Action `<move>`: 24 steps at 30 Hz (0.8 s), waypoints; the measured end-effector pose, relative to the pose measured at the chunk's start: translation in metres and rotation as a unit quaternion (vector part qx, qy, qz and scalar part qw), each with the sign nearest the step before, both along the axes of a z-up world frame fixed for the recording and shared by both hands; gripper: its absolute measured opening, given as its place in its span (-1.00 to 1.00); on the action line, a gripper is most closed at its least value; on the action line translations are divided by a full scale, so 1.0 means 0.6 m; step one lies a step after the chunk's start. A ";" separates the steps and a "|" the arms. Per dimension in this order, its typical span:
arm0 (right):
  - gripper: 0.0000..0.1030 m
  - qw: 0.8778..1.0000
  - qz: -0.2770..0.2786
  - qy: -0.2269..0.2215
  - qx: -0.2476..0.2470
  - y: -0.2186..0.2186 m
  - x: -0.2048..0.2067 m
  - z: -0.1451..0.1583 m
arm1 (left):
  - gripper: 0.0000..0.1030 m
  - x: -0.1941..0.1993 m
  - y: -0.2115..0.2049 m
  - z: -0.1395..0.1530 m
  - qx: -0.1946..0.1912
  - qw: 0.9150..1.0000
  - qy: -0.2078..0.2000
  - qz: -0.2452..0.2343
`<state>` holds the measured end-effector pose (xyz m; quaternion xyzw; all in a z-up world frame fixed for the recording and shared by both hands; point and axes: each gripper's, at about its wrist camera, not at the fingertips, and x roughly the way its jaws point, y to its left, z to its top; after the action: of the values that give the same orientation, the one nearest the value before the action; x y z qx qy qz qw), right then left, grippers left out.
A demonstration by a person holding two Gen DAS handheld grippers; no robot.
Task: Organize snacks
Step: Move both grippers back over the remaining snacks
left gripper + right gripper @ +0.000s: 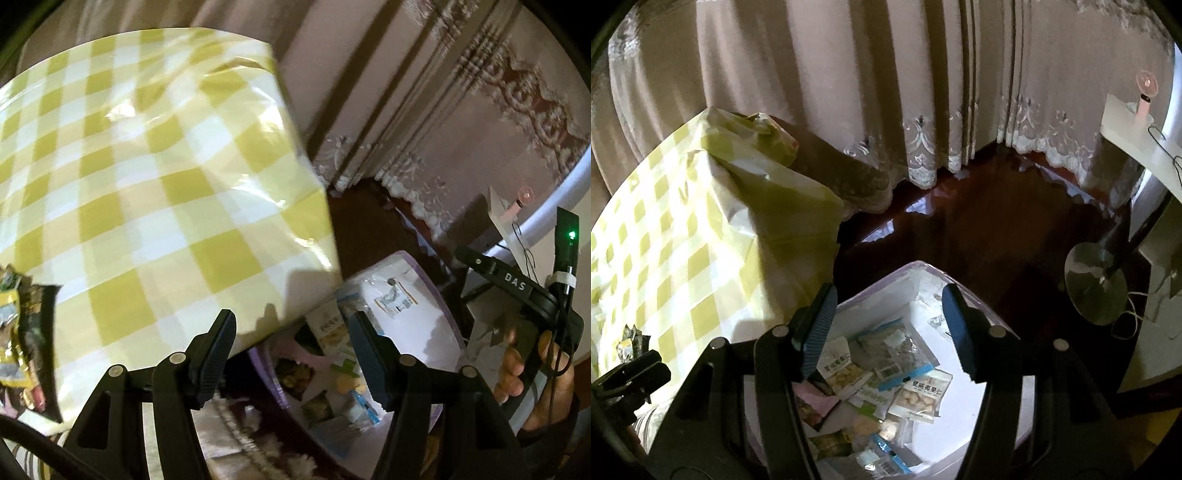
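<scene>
Approx. half done: many snack packets [916, 398] already in white bin [923, 273]; few packets [14, 332] left on checked surface [147, 166] beside bin. Right hand-held gripper [886, 328] over bin, left hand-held gripper [291, 350] at surface edge, both part-open, empty

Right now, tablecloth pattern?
Yellow-green and white checks on the tablecloth; clearest in the left wrist view.

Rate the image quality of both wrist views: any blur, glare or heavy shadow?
Left wrist view: motion blur smears the checked tablecloth and curtain, with glare streaks on the cloth. Right wrist view: sharper; the snack packets in the white bin are legible, the dark floor shows bright reflections, and shadow covers the lower bin. Both have fisheye bending and dark corners.
</scene>
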<state>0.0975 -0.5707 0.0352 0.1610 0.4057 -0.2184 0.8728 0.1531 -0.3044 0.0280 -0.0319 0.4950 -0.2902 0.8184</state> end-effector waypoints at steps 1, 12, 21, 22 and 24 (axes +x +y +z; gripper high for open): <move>0.22 1.000 0.004 0.000 -0.002 0.006 0.002 0.003 | 0.25 0.001 0.009 0.000 -0.002 1.000 0.001 0.005; 0.28 0.997 0.069 -0.007 0.018 0.104 0.034 0.014 | 0.25 -0.004 0.109 -0.001 -0.015 0.998 0.005 0.066; 0.31 0.991 0.133 0.002 0.034 0.205 0.064 0.006 | 0.25 -0.013 0.203 0.002 -0.021 0.992 0.009 0.124; 0.31 0.989 0.142 0.004 0.038 0.218 0.068 0.002 | 0.25 -0.014 0.216 0.001 -0.021 0.991 0.011 0.132; 0.31 0.986 0.158 0.009 0.045 0.245 0.075 -0.004 | 0.25 -0.019 0.246 -0.002 -0.022 0.988 0.016 0.150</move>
<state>0.1426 -0.4235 0.0327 0.1321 0.4436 -0.0608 0.8843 0.1418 -0.1568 0.0270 -0.1287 0.4910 -0.1747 0.8437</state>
